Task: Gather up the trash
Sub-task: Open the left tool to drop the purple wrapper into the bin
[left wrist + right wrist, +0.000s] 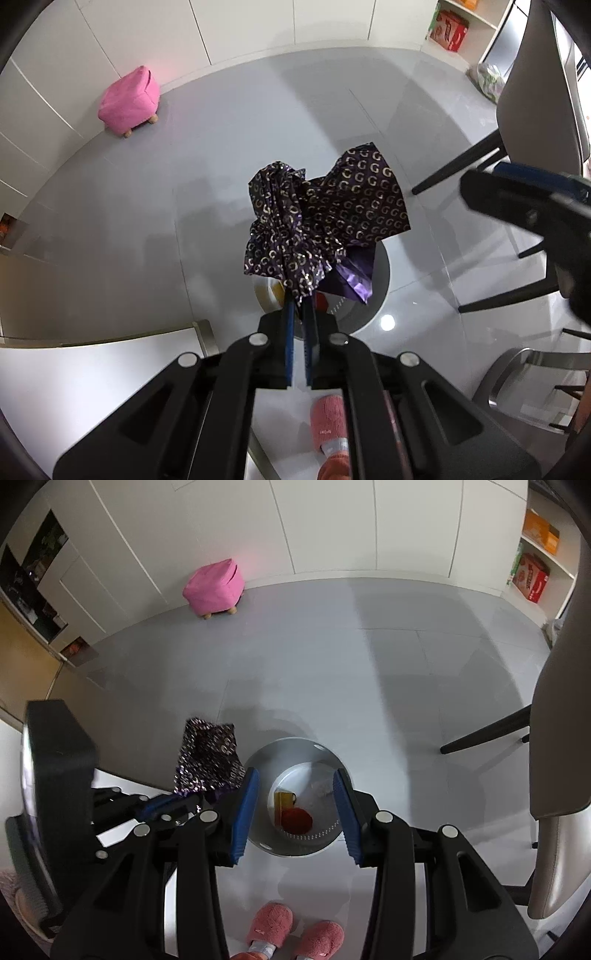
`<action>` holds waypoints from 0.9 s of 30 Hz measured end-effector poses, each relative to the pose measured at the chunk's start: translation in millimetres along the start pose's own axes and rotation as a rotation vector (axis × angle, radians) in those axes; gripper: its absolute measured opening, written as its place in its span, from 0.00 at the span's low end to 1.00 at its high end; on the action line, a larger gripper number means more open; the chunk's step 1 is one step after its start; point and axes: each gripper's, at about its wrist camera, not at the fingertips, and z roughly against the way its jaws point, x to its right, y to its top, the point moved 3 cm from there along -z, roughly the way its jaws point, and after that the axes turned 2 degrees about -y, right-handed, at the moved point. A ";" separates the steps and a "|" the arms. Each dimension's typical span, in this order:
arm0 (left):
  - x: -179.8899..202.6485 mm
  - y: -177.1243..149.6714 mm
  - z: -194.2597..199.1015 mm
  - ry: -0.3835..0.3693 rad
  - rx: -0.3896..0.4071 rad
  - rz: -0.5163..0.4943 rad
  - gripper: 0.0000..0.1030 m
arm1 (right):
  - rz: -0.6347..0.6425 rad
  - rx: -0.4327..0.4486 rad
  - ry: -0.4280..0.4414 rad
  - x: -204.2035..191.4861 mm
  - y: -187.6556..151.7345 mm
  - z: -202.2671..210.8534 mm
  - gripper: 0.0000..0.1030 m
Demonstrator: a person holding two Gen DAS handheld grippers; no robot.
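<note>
My left gripper (pixel 301 295) is shut on a crumpled dark purple wrapper with a gold pattern (pixel 325 218) and holds it above a grey round trash bin (pixel 380 273) on the floor. The wrapper hides most of the bin in the left wrist view. In the right wrist view the bin (pixel 295 753) is open below, with a yellow item (pixel 284 800) and a red item (pixel 296 820) inside. My right gripper (pixel 297 797) is open and empty above the bin. The wrapper (pixel 208 758) and the left gripper (pixel 168 805) show at its left.
A pink footstool (pixel 214 587) stands by the white cabinet wall. A chair (pixel 554 738) with black legs is on the right. A white table edge (pixel 110 365) is at lower left. Pink slippers (pixel 295 934) are below. Shelves with boxes (pixel 532 576) are at far right.
</note>
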 end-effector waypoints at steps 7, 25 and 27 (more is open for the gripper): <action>5.9 4.0 -4.4 -0.027 -0.016 -0.043 0.06 | -0.027 0.015 -0.014 5.1 0.0 15.6 0.39; -2.4 -0.3 25.3 -0.122 0.047 -0.089 0.06 | 0.081 -0.007 0.059 -15.2 2.6 -2.1 0.39; -4.8 -0.9 28.7 -0.128 0.054 -0.093 0.06 | 0.085 -0.011 0.061 -15.1 4.6 -5.9 0.39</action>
